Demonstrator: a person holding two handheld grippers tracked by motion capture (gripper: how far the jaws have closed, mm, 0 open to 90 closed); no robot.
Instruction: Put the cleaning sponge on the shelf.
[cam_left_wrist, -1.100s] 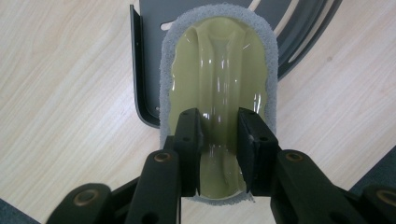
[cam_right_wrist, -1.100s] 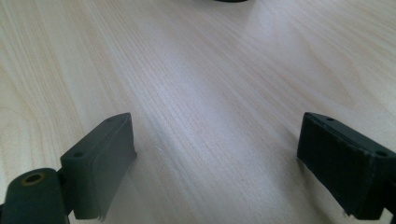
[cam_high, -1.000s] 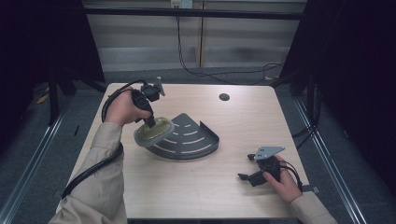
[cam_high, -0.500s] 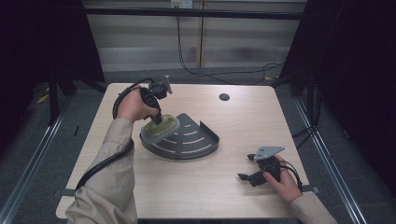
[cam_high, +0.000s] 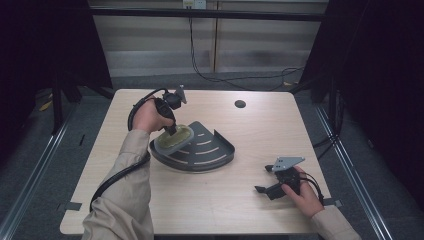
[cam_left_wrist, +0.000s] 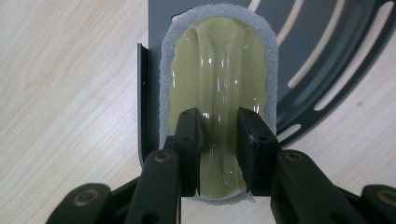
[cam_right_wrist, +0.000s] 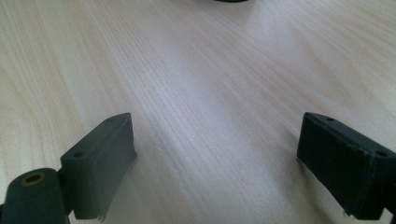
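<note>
An oval pad (cam_high: 175, 142) with a glossy yellow-green top and a grey foam rim lies on the back-left part of a dark grey quarter-round slotted rack (cam_high: 212, 152). My left gripper (cam_high: 172, 131) points down at it. In the left gripper view the gripper (cam_left_wrist: 218, 135) is shut on the raised ridge along the middle of the pad (cam_left_wrist: 219, 65), which rests against the rack (cam_left_wrist: 322, 42) and its upright side wall. My right gripper (cam_high: 263, 179) rests near the table's front right, open; its jaws (cam_right_wrist: 217, 158) stand wide apart over bare wood.
The light wooden table (cam_high: 250, 215) has a small dark round grommet (cam_high: 240, 104) at the back middle. A black cable (cam_high: 120, 175) trails from the left gripper along the sleeve. Dark posts and metal rails flank the table.
The left hand has carried the pad from the rack's left edge rightward and farther back onto the rack. The right gripper has stayed put.
</note>
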